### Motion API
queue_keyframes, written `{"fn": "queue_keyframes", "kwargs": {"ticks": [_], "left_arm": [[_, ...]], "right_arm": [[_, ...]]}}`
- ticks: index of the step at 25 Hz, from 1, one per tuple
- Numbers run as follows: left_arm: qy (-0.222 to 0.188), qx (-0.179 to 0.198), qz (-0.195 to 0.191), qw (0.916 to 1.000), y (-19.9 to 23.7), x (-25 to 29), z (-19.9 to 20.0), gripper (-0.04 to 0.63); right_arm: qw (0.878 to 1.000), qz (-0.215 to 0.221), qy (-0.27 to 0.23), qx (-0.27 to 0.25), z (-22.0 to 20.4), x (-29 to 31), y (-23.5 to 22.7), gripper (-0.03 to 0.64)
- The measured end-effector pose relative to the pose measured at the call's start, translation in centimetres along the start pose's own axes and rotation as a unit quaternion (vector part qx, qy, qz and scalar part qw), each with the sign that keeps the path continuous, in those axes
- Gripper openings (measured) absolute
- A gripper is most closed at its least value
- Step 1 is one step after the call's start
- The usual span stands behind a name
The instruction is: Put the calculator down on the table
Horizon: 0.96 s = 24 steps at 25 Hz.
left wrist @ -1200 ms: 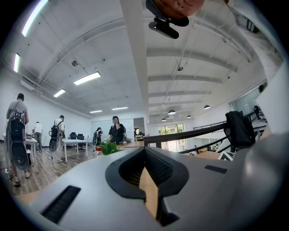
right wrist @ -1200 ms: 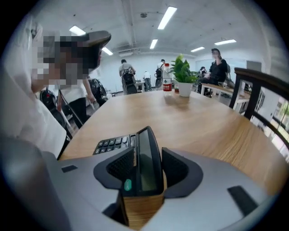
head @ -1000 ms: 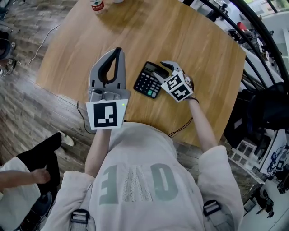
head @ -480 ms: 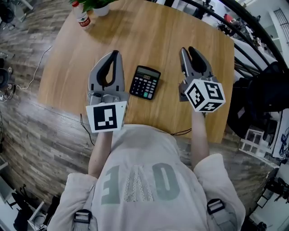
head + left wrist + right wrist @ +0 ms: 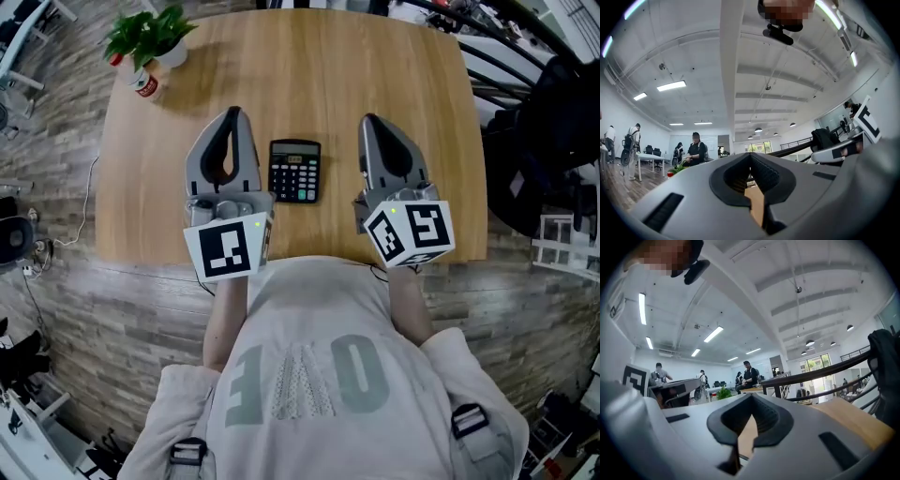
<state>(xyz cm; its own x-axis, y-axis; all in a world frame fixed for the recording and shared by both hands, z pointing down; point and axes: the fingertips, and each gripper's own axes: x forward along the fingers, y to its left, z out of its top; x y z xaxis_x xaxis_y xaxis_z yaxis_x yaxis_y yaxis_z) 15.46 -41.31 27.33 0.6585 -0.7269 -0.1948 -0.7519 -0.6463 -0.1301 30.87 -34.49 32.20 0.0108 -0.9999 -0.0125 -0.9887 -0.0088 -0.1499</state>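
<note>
Though the calculator [image 5: 294, 171] lies face-up, its lettering is illegible.

calculator [image 5: 295, 171] | black, keys up | flat on table [image 5: 319, 75], untouched

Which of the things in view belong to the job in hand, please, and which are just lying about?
Job in hand:
calculator, lying flat on the table
right gripper, shut and empty, to its right

Just lying about:
potted plant
bottle beside it, at the table's far corner
</note>
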Motion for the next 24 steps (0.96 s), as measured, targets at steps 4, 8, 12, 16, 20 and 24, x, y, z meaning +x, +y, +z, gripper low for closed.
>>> {"fn": "queue_keyframes", "kwargs": {"ticks": [4, 8, 12, 16, 20, 24], "left_arm": [[-0.002, 0.001, -0.02, 0.9998, -1.2, 0.6, 0.2, 0.009], [-0.016, 0.002, -0.04, 0.9991, -2.3, 0.9, 0.7, 0.009], [-0.01, 0.004, -0.042, 0.9991, -2.0, 0.8, 0.5, 0.009], [-0.015, 0.005, -0.046, 0.9988, -2.1, 1.1, 0.6, 0.009], [-0.007, 0.008, -0.041, 0.9991, -1.8, 1.1, 0.0, 0.009], [0.022, 0.009, -0.026, 0.9994, -1.2, 0.8, -1.3, 0.009]], "right_arm": [[0.999, -0.006, 0.009, -0.041, -0.2, -0.6, 0.6, 0.018], [0.999, -0.006, 0.012, -0.044, -0.6, -0.6, 0.7, 0.018], [0.999, -0.011, 0.022, -0.046, -1.1, -0.6, 1.2, 0.018], [0.999, -0.011, 0.03, -0.04, -1.5, -0.6, 0.9, 0.018], [0.999, -0.005, 0.028, -0.04, -1.7, -0.5, 1.0, 0.018], [0.999, -0.004, 0.03, -0.041, -1.9, -0.5, 1.2, 0.018]]}}
